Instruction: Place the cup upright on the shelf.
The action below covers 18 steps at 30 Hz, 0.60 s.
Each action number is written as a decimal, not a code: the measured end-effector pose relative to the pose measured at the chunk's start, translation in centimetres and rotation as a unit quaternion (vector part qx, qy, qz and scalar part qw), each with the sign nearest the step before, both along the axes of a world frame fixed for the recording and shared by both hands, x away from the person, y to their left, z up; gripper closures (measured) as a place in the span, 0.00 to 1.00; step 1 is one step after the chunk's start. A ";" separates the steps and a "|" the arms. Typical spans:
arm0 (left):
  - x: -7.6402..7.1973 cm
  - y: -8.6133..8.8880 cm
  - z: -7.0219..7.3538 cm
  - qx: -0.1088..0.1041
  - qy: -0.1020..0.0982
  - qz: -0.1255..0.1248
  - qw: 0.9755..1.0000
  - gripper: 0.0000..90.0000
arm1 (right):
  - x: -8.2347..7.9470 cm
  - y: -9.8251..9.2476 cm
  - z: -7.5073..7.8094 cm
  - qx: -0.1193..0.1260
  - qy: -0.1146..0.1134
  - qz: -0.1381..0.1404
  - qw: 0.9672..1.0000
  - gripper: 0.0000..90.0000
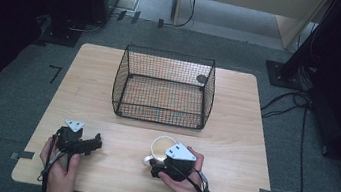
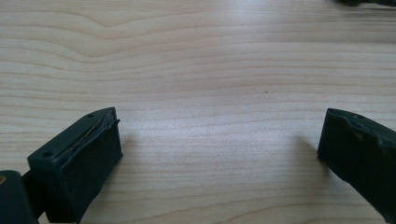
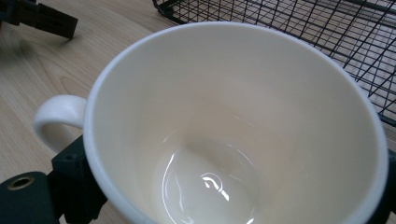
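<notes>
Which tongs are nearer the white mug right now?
Right. The right tongs sit around the white mug, one jaw on each side. The left tongs rest apart on the wooden table, off to the mug's left.

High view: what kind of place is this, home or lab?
Likely a lab or data-collection room: a bare wooden table on grey carpet, tape marks on the floor, cables trailing to dark stands. On the table, just a wire basket and a mug.

- No lettering, brand, number or sign is legible on the counter [image 1: 233,135], the wire basket [image 1: 164,87], the white mug [image 3: 233,121] or either claw.
</notes>
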State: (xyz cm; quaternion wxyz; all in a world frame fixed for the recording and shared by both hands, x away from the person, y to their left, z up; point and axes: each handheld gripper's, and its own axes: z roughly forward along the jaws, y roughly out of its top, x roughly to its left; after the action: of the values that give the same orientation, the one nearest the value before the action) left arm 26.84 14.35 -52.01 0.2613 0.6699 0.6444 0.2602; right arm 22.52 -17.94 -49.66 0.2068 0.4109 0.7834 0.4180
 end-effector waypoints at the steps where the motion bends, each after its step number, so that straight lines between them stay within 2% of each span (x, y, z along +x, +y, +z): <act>1: 0.0 0.0 0.0 0.000 0.000 0.000 1.000 0.00 | 0.0 0.0 0.0 0.000 0.000 0.000 1.000 0.09; 8: 0.0 0.0 0.0 0.001 0.001 -0.003 1.000 0.00 | -0.1 -0.3 0.4 0.004 -0.003 0.004 1.000 0.09; 18: 0.0 0.0 0.0 0.000 0.001 -0.004 1.000 0.00 | -0.1 -1.0 2.2 0.012 -0.012 0.000 1.000 0.09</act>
State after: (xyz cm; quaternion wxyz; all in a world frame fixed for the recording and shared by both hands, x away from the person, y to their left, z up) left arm 26.84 14.34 -52.00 0.2614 0.6726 0.6421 0.2587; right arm 22.42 -18.95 -47.43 0.2113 0.4085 0.7757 0.4322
